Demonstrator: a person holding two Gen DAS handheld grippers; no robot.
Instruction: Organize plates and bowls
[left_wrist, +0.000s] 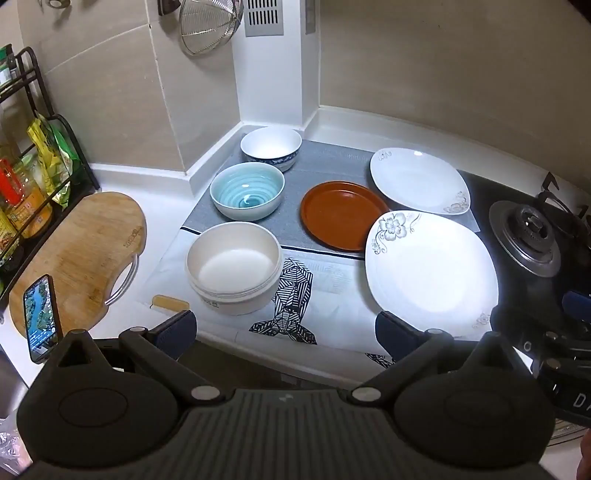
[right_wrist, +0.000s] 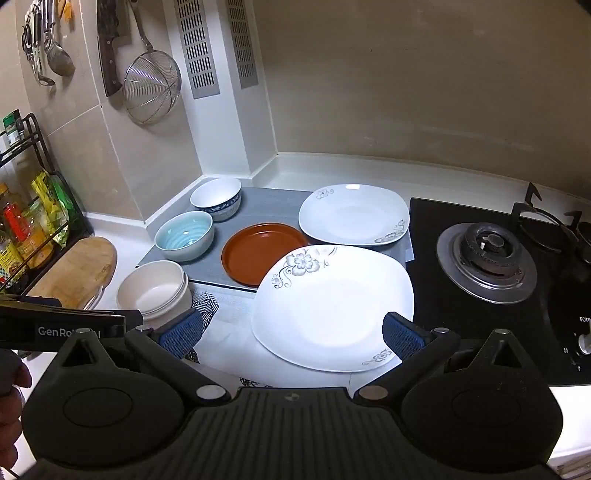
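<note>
Three bowls (left_wrist: 246, 191) and three plates (right_wrist: 334, 306) on white corner counter (right_wrist: 332, 170); phone (left_wrist: 41, 318) in left view only; left claw (left_wrist: 286, 332), right claw (right_wrist: 291, 332) spread, empty.

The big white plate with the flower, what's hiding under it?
Under the near white square flower-patterned plate lies the white patterned paper, and its far-left edge overlaps the round brown plate. Whatever lies beneath its middle is covered.

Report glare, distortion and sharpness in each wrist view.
Left wrist: glare washes out the near white plate; fisheye curves the counter's back edge.
Right wrist: milder glare on that plate; wall vents bow; corners vignetted.
Both reasonably sharp.
</note>
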